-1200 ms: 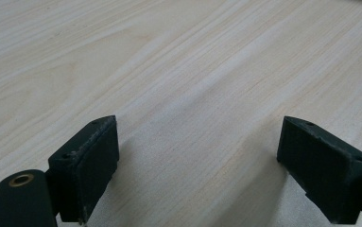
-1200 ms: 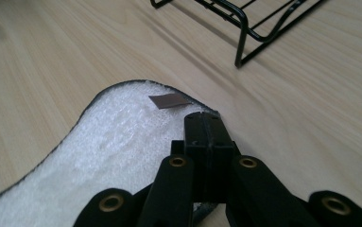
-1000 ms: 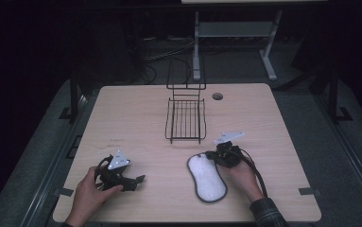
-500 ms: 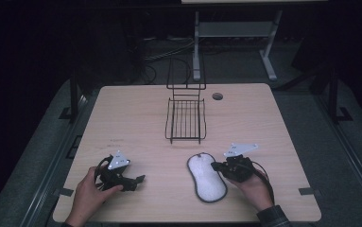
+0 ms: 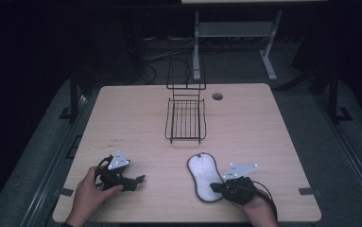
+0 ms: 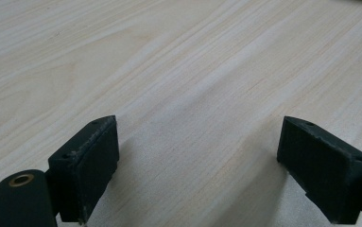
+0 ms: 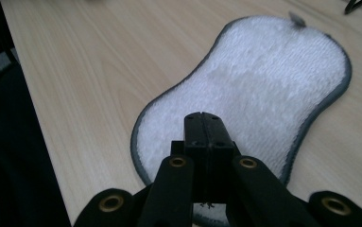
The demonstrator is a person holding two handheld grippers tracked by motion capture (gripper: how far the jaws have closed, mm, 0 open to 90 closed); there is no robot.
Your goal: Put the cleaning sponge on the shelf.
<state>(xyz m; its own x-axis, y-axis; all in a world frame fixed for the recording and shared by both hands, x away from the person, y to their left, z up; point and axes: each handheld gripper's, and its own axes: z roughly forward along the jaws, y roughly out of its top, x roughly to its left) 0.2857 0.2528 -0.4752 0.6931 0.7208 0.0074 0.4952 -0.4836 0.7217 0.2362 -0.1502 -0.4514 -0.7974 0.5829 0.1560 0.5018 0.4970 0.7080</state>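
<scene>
High view takes in the pale wooden tabletop (image 5: 245,127) first, with a black wire rack (image 5: 185,120) standing at its middle toward the far edge, and a white pad with a grey border (image 5: 203,176) lying flat near the person's side, right of centre. The pad is peanut-shaped, and its long axis runs roughly from the near edge toward the rack. The right hand-held gripper (image 5: 216,187) sits at the pad's near right end, pointing left across it; in the right gripper view its jaws are pressed together just over the white pile (image 7: 245,94), with nothing visibly caught between them. The left hand-held gripper (image 5: 138,179) rests well apart to the left, its jaws spread wide over bare wood in the left gripper view, so the right hand is by far the nearer. Nothing lies between the pad and the rack, and only open tabletop surrounds it.
</scene>
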